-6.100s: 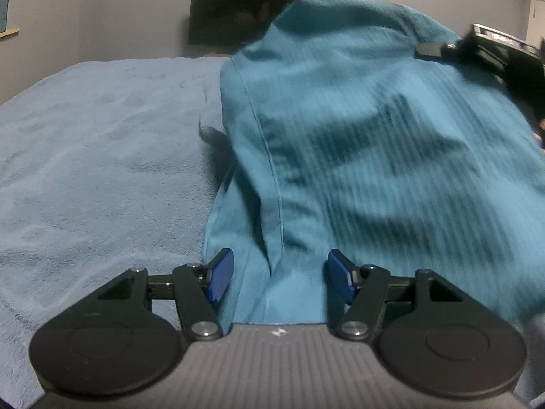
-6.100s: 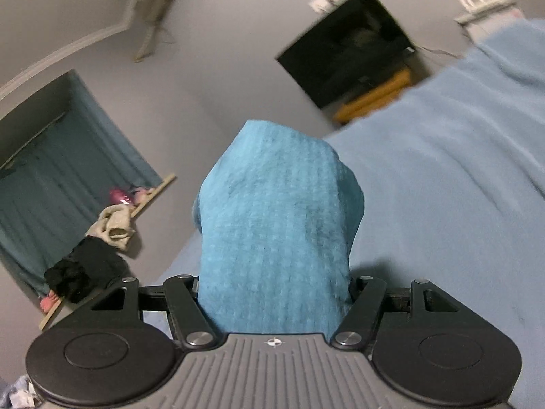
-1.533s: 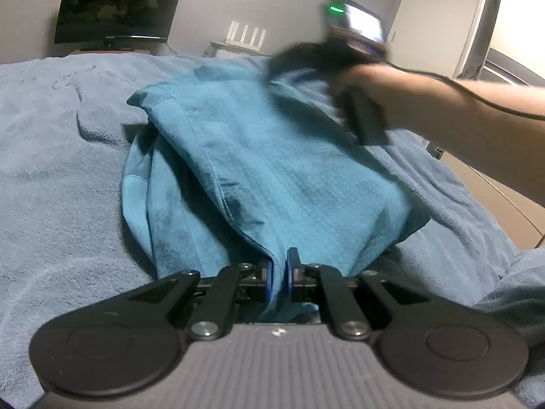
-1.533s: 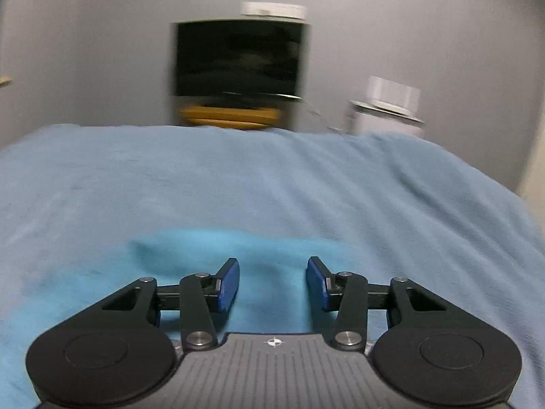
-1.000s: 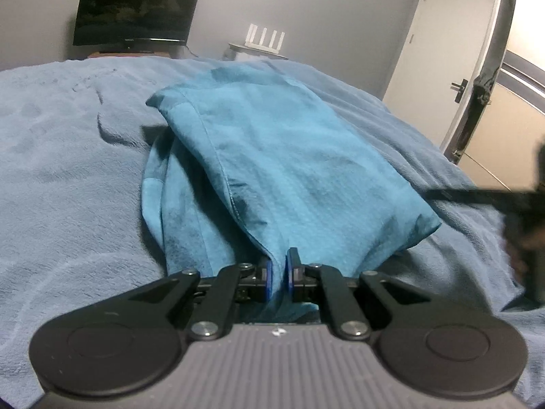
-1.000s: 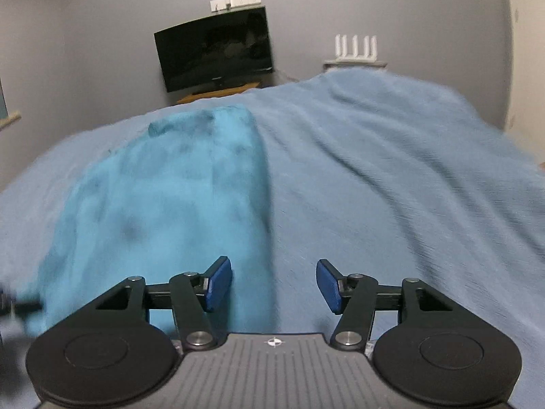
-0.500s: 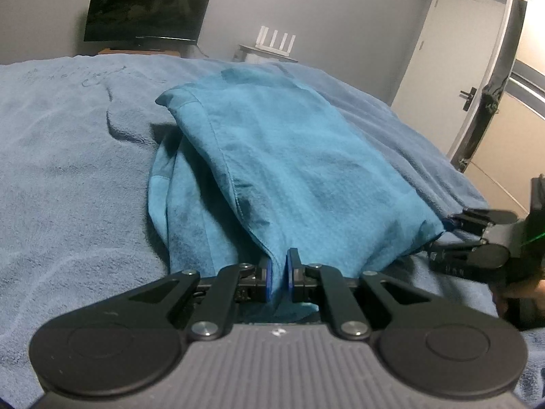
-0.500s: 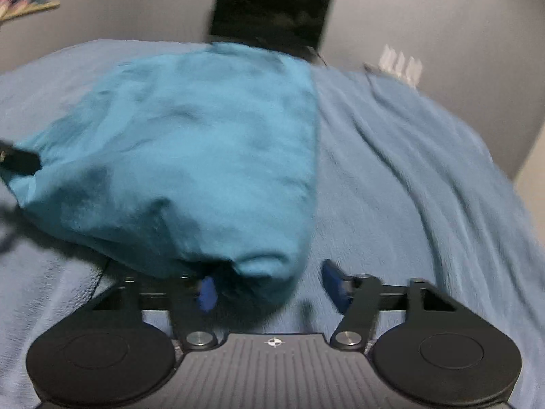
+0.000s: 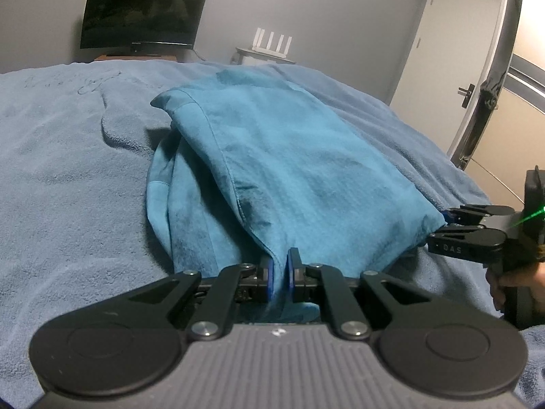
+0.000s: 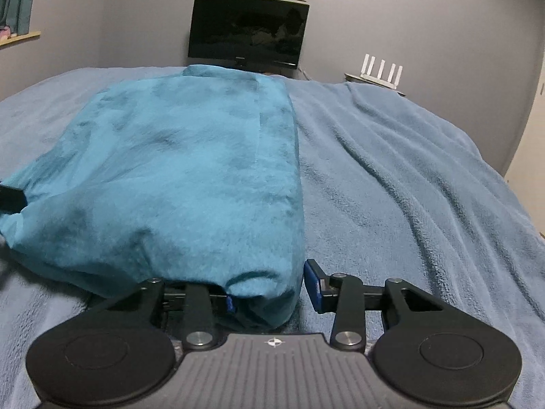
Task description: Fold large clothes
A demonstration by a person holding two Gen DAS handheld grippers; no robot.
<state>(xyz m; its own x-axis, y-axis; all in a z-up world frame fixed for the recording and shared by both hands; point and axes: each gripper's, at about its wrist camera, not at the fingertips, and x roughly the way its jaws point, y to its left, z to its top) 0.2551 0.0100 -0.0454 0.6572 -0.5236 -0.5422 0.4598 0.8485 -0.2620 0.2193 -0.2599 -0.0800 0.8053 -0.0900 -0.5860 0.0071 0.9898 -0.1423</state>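
A teal garment [image 9: 289,170] lies folded lengthwise on the blue blanket [image 9: 61,177], running away from me. My left gripper [image 9: 279,272] is shut on the garment's near left corner. My right gripper [image 10: 269,293] is open around the garment's [image 10: 190,170] near right corner, with the cloth between its blue pads; the left pad is mostly hidden by the cloth. The right gripper also shows in the left wrist view [image 9: 442,223] at the garment's right corner.
A dark monitor [image 9: 143,17] and a white router [image 9: 272,39] stand by the grey back wall. A white door [image 9: 442,44] is at the right. The blanket [image 10: 408,177] has shallow wrinkles to the right of the garment.
My right gripper let go of the far end, swung back to the near right corner and now stands open around it. My left gripper stayed shut on its corner.
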